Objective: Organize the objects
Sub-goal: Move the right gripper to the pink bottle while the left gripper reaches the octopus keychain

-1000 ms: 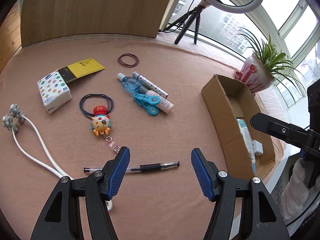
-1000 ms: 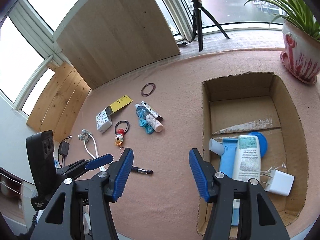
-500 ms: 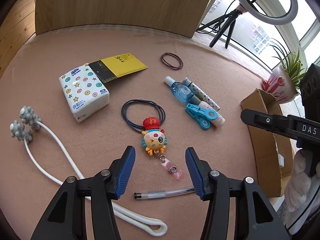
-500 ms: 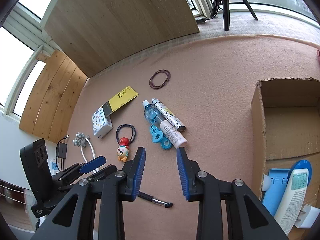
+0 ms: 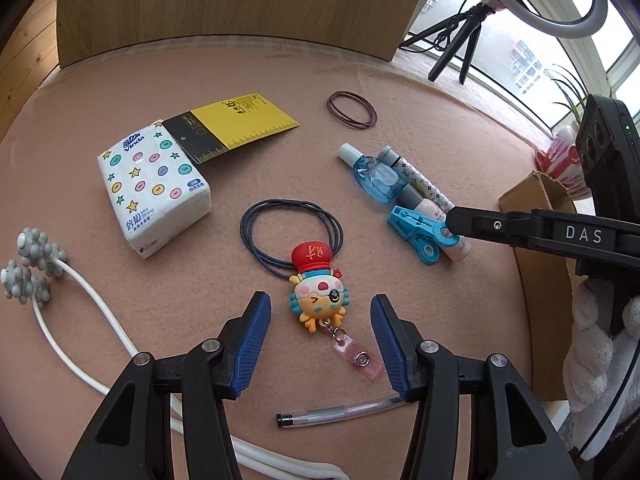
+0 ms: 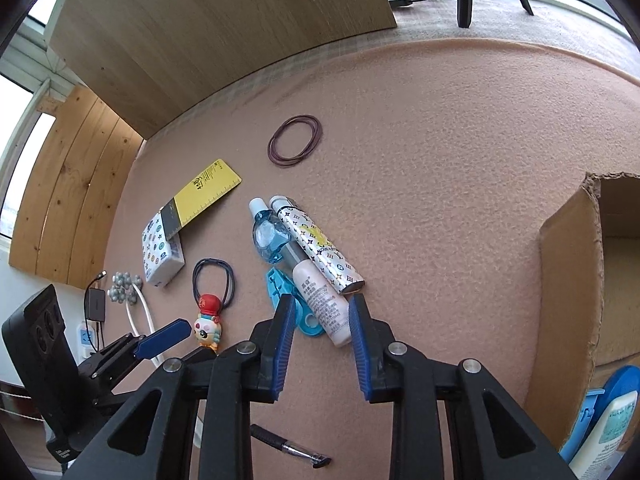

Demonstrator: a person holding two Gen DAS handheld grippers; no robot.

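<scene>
A cartoon badge reel (image 5: 320, 300) with a red hat lies on the pink felt table, between the tips of my left gripper (image 5: 320, 340). That gripper is open and its pads stand clear of the reel. The jaws of my right gripper (image 6: 320, 340) are closing, open over the near end of a pale pink tube (image 6: 320, 300) without pressing on it. The tube lies against a blue clip (image 6: 280, 284), a blue bottle (image 6: 270, 240) and a patterned tube (image 6: 320, 248). A clear pen (image 5: 336, 410) lies just under the left fingers.
A tissue pack (image 5: 154, 188) with a yellow ruler card (image 5: 240, 126) sits at the left. Brown hair bands (image 5: 352, 109), dark blue hair bands (image 5: 292, 236) and a white corded massager (image 5: 80, 308) lie around. An open cardboard box (image 6: 568, 280) stands on the right.
Both grippers have come down and forward over the scattered objects. The right jaws have narrowed a lot, the left ones a little. The box has slid to the right edge of both views.
</scene>
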